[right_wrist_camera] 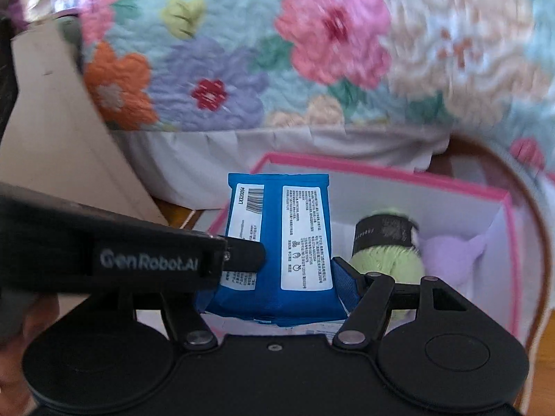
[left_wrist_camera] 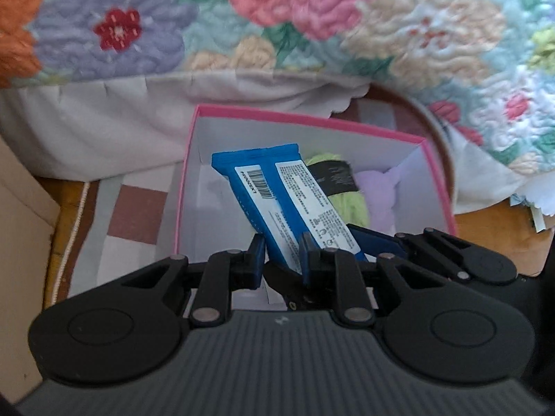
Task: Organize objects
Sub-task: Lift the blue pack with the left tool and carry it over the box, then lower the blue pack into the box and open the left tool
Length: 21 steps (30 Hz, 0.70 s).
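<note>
Here the blue packet is held by both tools at once; the right gripper has its jaws spread wide and pressed against the packet's two side edges, so it grips the packet across its width; the left gripper has its jaws nearly closed and pinches the packet's near edge. In the right wrist view the left tool reaches in from the left, its dark finger lying across the packet's white label. The packet stands tilted, its far end pointing away from the jaws and over the pink-rimmed box, whose white inside lies just beyond and below both pairs of fingers. Inside the box, to the right of the packet, sits a green yarn ball with a black band, and right of that, touching it, a lilac soft thing. Beyond the box hangs a flowered quilt; under the box lies a checked mat.
</note>
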### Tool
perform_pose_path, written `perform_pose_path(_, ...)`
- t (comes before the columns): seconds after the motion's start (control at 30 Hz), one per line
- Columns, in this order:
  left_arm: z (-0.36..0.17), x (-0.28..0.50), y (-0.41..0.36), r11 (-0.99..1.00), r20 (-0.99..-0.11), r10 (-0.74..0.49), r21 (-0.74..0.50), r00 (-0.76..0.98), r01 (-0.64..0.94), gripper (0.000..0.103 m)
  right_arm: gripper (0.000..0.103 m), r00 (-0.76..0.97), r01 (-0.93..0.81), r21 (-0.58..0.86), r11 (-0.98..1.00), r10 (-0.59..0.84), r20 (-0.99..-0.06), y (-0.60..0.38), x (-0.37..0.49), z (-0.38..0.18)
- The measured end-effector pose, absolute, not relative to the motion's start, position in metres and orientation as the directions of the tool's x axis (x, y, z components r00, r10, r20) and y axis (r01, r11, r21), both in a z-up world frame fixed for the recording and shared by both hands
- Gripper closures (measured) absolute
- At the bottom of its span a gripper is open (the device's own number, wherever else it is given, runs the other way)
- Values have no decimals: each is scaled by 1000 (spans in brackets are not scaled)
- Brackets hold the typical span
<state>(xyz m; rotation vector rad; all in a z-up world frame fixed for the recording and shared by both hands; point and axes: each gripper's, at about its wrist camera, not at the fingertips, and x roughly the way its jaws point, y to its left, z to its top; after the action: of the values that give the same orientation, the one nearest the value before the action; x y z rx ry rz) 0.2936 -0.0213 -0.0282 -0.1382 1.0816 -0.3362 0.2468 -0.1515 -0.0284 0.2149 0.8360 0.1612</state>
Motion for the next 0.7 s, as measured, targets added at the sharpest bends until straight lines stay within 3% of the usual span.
perform_pose_path(0.4, -63, 330, -39, 949, -887, -297, -234, 354, 209, 84, 30, 599, -23, 317, 948, 267, -755, -173, 283, -70)
perform_pose_path(0.6, -62, 332, -33, 979, -877, -198, -158, 438, 127, 79, 27, 559, 28, 336, 942, 263, -786, -177, 299, -79)
perform_pose_path(0.7, -58, 326, -25, 966, -870, -255, -216, 422, 139, 79, 27, 560, 0, 310, 951, 257, -788, -175, 289, -75)
